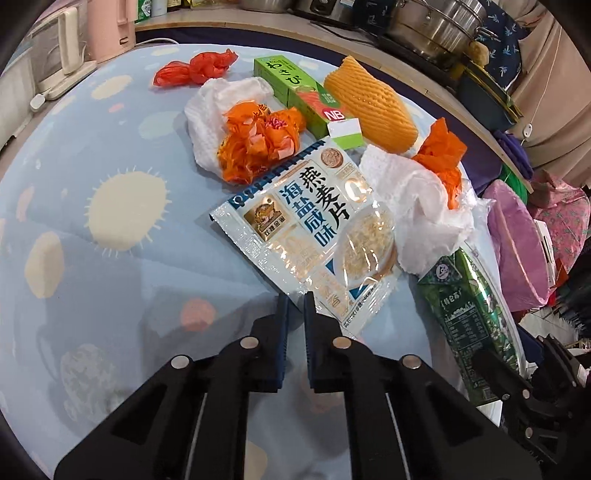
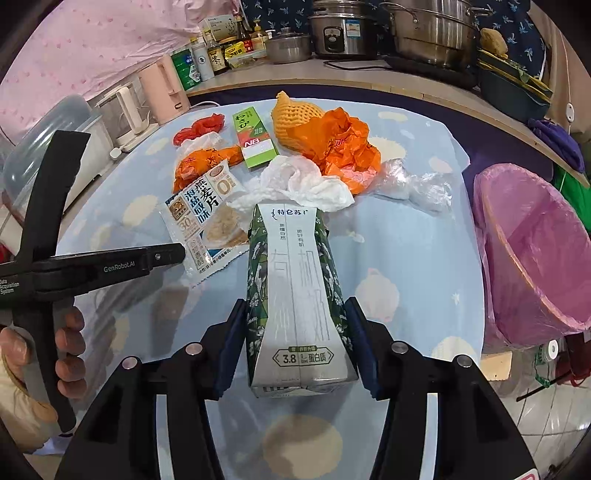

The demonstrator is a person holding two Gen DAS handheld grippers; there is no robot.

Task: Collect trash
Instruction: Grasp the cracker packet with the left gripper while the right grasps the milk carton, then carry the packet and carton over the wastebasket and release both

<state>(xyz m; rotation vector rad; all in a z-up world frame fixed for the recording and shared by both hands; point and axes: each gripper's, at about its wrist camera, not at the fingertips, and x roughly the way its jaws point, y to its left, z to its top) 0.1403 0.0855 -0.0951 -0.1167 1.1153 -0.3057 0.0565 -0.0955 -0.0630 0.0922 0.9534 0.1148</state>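
Trash lies on a round table with a blue patterned cloth (image 1: 110, 155). My right gripper (image 2: 297, 314) is shut on a green and white milk carton (image 2: 297, 288), its jaws pressed on both sides. The carton also shows in the left wrist view (image 1: 469, 314). My left gripper (image 1: 295, 301) is nearly shut and empty, its tips at the near corner of a clear oatmeal packet (image 1: 314, 229), which also shows in the right wrist view (image 2: 207, 225). Behind lie white tissues (image 2: 306, 184), orange plastic bags (image 2: 343, 147), a green box (image 2: 255, 136), an orange foam net (image 1: 369, 103) and a red bag (image 1: 199, 68).
A bin lined with a pink bag (image 2: 532, 251) stands at the table's right edge. A counter behind holds steel pots (image 2: 432, 33), a rice cooker (image 2: 343, 33), bottles and a pink kettle (image 2: 162, 92). A crumpled clear bag (image 2: 413, 184) lies near the tissues.
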